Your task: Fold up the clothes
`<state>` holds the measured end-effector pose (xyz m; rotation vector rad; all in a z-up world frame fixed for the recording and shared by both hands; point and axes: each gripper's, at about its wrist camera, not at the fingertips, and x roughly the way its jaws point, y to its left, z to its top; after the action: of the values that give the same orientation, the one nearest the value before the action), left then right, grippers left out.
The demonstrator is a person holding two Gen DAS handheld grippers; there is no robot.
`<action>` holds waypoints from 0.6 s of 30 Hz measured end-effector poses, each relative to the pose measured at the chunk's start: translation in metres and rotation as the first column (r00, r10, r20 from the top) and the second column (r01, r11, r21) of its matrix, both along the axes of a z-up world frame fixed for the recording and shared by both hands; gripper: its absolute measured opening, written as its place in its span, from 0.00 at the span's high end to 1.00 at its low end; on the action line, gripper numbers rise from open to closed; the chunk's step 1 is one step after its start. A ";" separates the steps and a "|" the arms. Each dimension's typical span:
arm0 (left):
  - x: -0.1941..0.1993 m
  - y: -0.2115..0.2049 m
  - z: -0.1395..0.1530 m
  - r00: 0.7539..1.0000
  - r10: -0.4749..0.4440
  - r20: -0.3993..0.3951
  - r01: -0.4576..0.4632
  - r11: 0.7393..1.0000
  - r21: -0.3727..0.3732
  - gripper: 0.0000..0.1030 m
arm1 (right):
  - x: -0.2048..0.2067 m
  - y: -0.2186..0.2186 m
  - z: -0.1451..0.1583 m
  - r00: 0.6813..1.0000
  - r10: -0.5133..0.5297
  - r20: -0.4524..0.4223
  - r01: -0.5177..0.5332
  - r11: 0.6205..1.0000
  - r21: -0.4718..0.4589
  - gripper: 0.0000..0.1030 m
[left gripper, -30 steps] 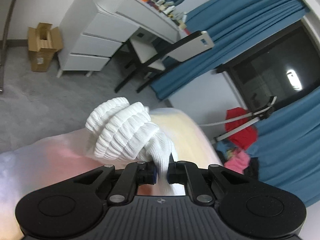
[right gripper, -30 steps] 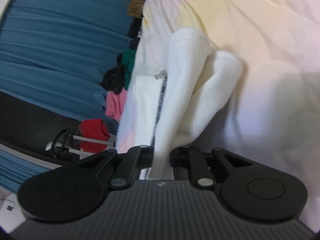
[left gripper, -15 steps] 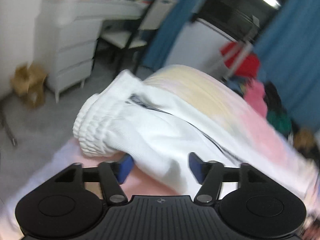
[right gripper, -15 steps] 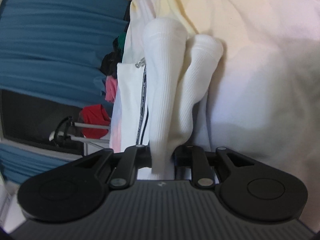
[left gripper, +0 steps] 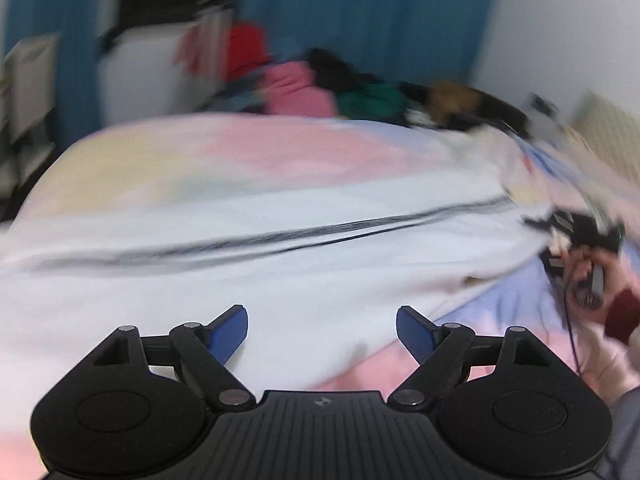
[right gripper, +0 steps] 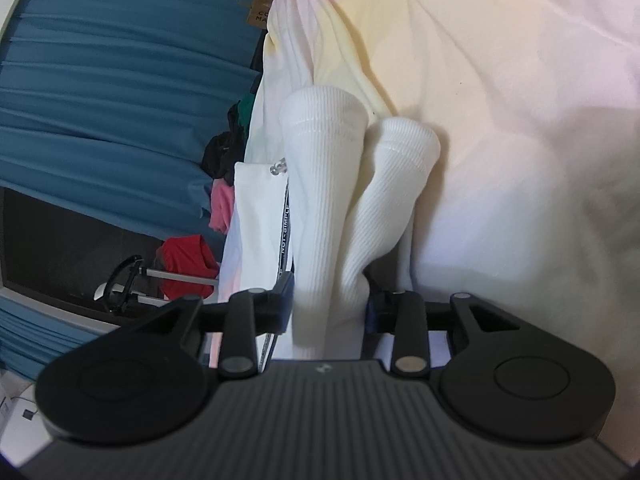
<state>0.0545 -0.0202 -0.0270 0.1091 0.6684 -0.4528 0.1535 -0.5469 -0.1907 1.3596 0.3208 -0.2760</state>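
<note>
A white garment with a dark zip line (left gripper: pixel 280 264) lies stretched across the bed in the blurred left wrist view. My left gripper (left gripper: pixel 322 330) is open and empty, its blue pads just above the garment's near edge. In the right wrist view my right gripper (right gripper: pixel 328 304) is shut on the garment's white ribbed cuffs (right gripper: pixel 332 200), which stand up between the jaws. The white body with its zip (right gripper: pixel 260 216) hangs to the left. The right gripper also shows at the far right of the left wrist view (left gripper: pixel 580 248), at the garment's other end.
The pastel pink and yellow bed cover (left gripper: pixel 240 152) lies under the garment. A heap of coloured clothes (left gripper: pixel 320 84) sits behind the bed against blue curtains (right gripper: pixel 100 80). A red garment on a rack (right gripper: pixel 184 264) stands by the dark window.
My left gripper let go of the bunched ribbed cloth, opened wide and swung right along the bed. The garment now lies stretched out. My right gripper's jaws stand slightly wider on the cuffs.
</note>
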 end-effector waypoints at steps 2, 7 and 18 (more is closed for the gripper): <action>0.001 -0.034 -0.009 0.994 -0.061 0.091 0.056 0.997 0.056 0.19 | -0.002 -0.001 0.000 1.000 0.005 -0.005 -0.005 1.000 -0.013 0.64; -0.015 -0.093 -0.033 0.939 -0.222 0.262 0.181 0.969 0.171 0.19 | -0.001 0.004 -0.001 1.000 -0.001 -0.019 0.000 0.998 -0.067 0.65; -0.005 -0.098 -0.076 0.921 -0.296 0.255 0.259 0.951 0.167 0.73 | 0.010 0.012 0.010 0.996 -0.040 -0.077 0.019 0.967 -0.255 0.65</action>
<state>0.0495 -0.1183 -0.1027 0.3888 0.4046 -0.6544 0.1632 -0.5350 -0.1806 1.1027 0.3217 -0.3847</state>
